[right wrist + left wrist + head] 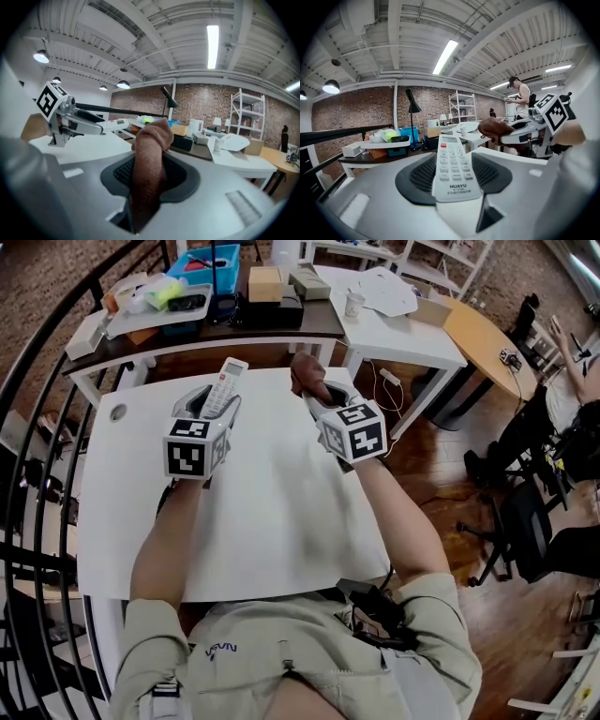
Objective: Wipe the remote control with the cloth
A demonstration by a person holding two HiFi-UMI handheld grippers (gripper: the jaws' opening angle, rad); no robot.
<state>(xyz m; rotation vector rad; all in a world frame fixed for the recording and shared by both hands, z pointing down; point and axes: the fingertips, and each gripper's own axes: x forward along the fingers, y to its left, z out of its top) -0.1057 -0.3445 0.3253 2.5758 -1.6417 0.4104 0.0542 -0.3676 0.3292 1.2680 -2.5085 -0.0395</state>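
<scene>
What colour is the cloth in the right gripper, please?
The cloth is brown; the right gripper view shows it best.

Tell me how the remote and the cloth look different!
The remote is white with rows of buttons; the cloth is plain brown. The remote is stiff and flat; the cloth is soft and bunched. The remote sits in the left gripper; the cloth in the right gripper. Both are clamped and stick out forward.

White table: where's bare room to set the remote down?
The white table is bare between left claw and right claw and back to its near edge; only a grommet by the left edge. Crowded: the dark table beyond, under tray and boxes.
</scene>
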